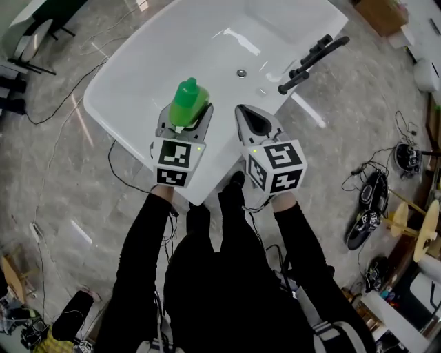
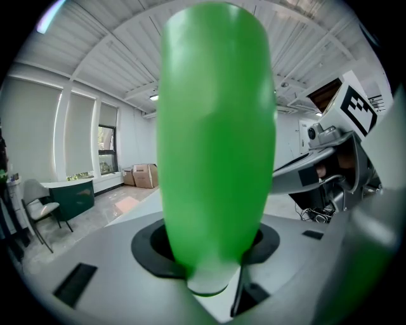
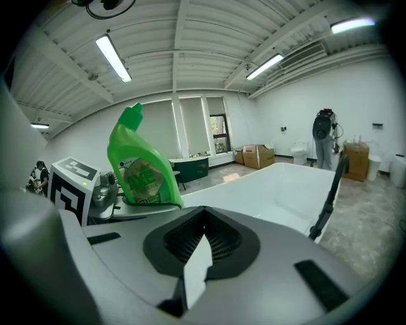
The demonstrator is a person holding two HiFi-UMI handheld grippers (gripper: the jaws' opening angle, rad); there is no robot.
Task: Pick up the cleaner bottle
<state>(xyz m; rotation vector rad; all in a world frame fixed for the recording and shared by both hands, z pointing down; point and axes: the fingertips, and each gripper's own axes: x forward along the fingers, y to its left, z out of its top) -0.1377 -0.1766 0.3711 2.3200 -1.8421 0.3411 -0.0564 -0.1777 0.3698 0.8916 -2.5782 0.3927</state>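
The green cleaner bottle (image 1: 187, 102) stands upright in my left gripper (image 1: 185, 125), which is shut on its lower body, above the near rim of the white bathtub (image 1: 131, 83). In the left gripper view the bottle (image 2: 216, 146) fills the middle, pinched between the jaws of the left gripper (image 2: 212, 282). My right gripper (image 1: 253, 123) hovers just right of it, jaws together with nothing between them. From the right gripper view (image 3: 198, 266) the bottle (image 3: 136, 168) with its label shows at the left, and the bathtub (image 3: 279, 184) lies ahead.
A black faucet with hand shower (image 1: 313, 62) sits on the tub's far right rim, and a drain (image 1: 241, 72) is in its floor. Cables (image 1: 62, 103) run across the marble floor; gear and shoes (image 1: 368, 207) lie at the right, a cardboard box (image 1: 380, 14) beyond.
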